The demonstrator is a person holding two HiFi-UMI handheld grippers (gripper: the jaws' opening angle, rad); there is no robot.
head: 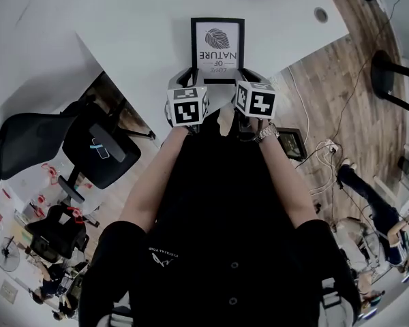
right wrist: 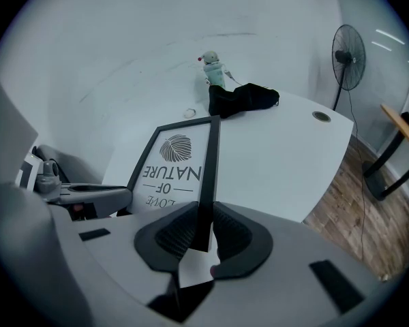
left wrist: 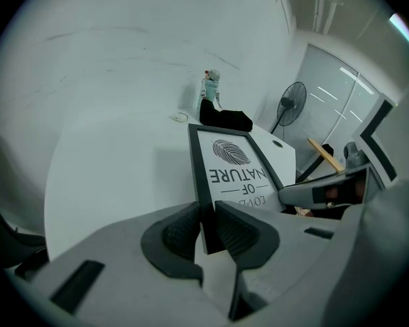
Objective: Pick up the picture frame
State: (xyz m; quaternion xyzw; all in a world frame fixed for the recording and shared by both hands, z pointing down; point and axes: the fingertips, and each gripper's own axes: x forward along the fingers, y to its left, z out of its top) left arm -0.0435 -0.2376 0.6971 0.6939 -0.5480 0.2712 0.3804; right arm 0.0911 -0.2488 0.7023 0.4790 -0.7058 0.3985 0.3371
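- We see the picture frame (head: pixel 217 46) as a thin black rectangle around a white print, with a dark leaf-like oval above the words "LOVE OF NATURE".
- From the head view the print reads upside down, its top towards us.
- The frame sits over the white table (head: pixel 143 26) near its front corner, at 12 o'clock from our body. Its near end is between the two grippers. We cannot tell whether its far end touches the tabletop.
- The left gripper (head: pixel 189 80) is at 7 o'clock of the frame. In its own view its jaws are clamped on the frame's black left edge (left wrist: pixel 203 203) near the corner.
- The right gripper (head: pixel 249 84) is at 5 o'clock of the frame, its jaws pressed on the right edge (right wrist: pixel 206 182) in the same way.
- Both forearms reach straight ahead, side by side, with the grippers angled forward and down. A watch (head: pixel 266 133) shows on the right wrist.
- A black cloth (right wrist: pixel 242 99) lies on the table at 12 o'clock beyond the frame, well apart from it.
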